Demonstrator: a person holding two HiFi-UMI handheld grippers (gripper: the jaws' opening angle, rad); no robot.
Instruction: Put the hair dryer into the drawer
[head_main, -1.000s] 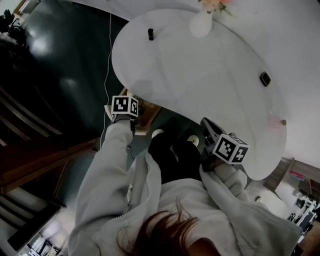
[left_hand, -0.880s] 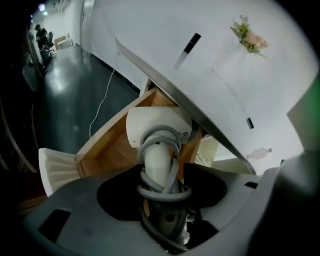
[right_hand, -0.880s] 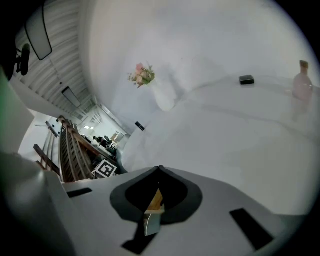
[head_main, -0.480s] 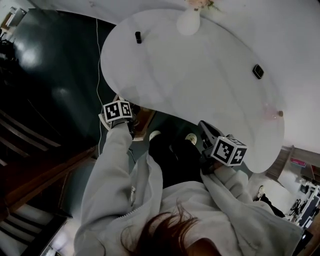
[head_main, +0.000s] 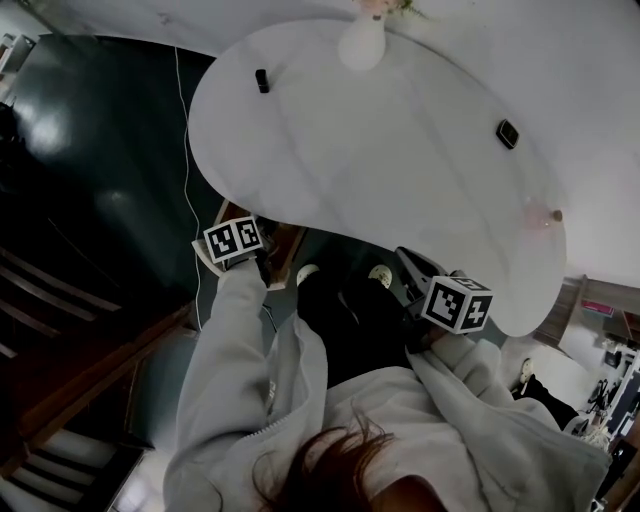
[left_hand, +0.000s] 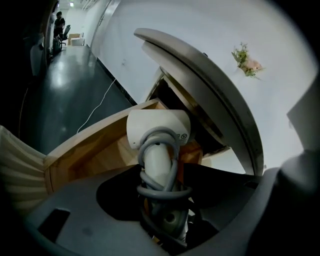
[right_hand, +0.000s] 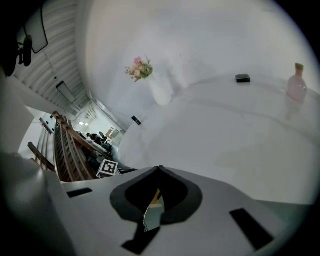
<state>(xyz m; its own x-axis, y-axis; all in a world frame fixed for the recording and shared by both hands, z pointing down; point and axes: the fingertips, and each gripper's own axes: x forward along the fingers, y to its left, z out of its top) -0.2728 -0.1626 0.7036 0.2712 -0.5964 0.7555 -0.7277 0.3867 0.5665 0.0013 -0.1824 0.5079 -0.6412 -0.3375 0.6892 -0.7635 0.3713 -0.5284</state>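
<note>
The white plastic hair dryer (left_hand: 159, 132), its grey cord (left_hand: 161, 187) wound round the handle, is pinched by that handle in the left tool (left_hand: 162, 195). It hangs just at the open pale-wood drawer (left_hand: 95, 150) under the bench edge. Over the last second this tool has sunk a little and tipped further toward the drawer, so the lowering looks under way. The dryer is not yet laid inside, and the release is still to come. The right tool (right_hand: 159, 172), pressed together and empty, has kept its place.

The white oval bench (head_main: 380, 150) carries a white vase (head_main: 360, 45) of pink flowers, two small black objects (head_main: 262, 80) (head_main: 507, 133) and a pink bottle (right_hand: 296, 82). Round it lies a dark glossy floor (head_main: 100, 150) with a thin white cable (head_main: 185, 150).
</note>
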